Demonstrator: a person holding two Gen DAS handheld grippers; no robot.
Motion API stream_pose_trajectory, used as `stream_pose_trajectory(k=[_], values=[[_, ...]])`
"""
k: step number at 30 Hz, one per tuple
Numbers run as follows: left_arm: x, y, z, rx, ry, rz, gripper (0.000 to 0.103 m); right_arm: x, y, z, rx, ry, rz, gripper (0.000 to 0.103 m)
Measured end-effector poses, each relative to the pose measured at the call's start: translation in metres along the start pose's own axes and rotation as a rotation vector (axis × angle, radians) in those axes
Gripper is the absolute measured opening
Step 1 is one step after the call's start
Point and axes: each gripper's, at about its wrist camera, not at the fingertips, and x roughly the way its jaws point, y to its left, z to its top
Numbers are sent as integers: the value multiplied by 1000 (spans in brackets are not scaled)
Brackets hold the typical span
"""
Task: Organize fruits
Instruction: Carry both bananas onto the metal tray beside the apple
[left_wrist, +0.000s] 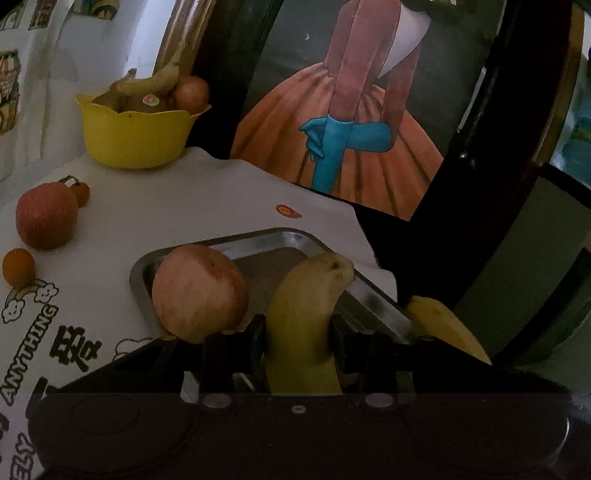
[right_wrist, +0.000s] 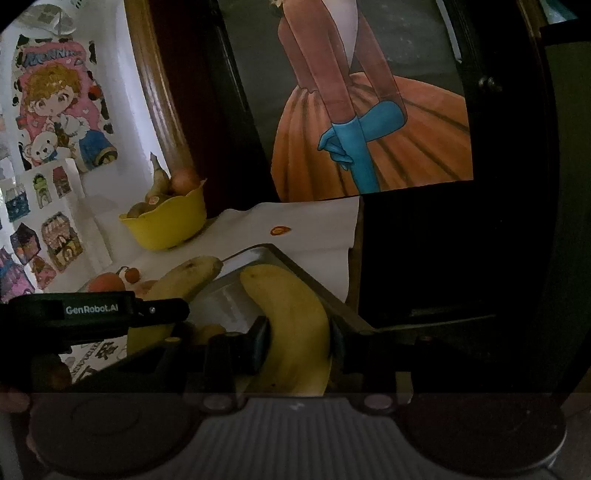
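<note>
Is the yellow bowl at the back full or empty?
Full. The yellow bowl holds piled fruit rising above its rim: a banana, a stickered fruit and a round reddish one.

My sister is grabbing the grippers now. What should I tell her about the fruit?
Left gripper: shut on a banana over the metal tray.
Right gripper: shut on the other banana, also over the tray.
Done: one apple in the tray; yellow bowl already holds fruit.
Left: set down both bananas, then sort the red apple and small orange fruit on the cloth.
</note>
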Motion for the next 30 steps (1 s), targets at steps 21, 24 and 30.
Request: stream_pose_trajectory(k=[21,24,30], values=[[7,4,0,67,8,22,34,25,18,-2,-101,56,-56,40],[7,4,-1,66,9,21,34,26,18,-1,-105,58,-57,40],[8,4,0,63,8,26,34,25,21,-1,-109,48,-53,39]])
